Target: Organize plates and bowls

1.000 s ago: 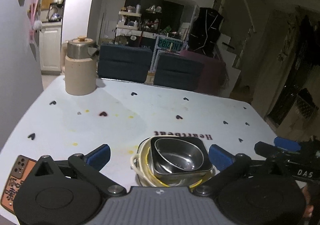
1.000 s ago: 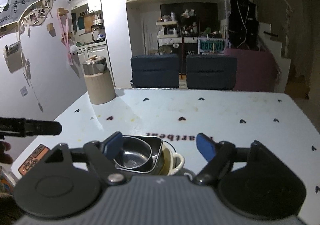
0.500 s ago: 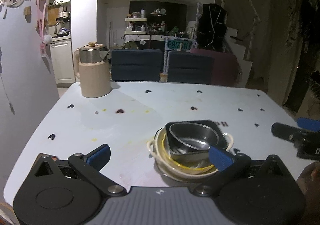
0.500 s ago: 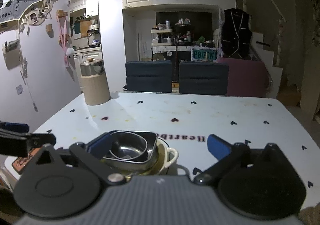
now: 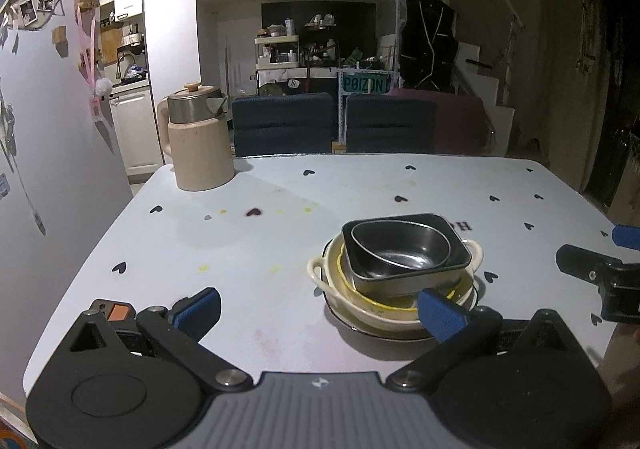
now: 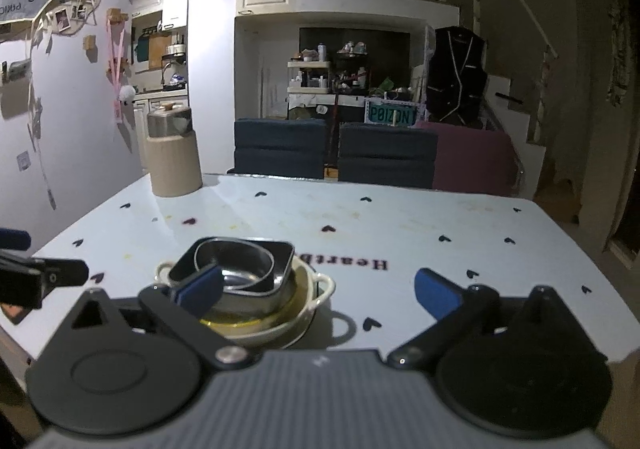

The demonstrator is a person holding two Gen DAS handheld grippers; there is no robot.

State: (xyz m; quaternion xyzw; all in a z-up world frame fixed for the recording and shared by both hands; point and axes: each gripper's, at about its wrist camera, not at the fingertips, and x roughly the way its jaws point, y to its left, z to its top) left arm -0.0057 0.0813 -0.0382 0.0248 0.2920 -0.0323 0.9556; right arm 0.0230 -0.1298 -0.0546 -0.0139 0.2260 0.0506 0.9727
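While two grippers gape, two metal bowls [image 5: 404,253] sit nested.

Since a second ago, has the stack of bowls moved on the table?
No. The stack of bowls still sits right beside the Heartbeat lettering on the table; only the cameras shifted.

A beige jug with a steel lid [image 5: 199,141] stands at the far left corner of the pale blue, heart-printed table [image 5: 248,249]; two dark blue chairs [image 5: 284,125] sit behind it.
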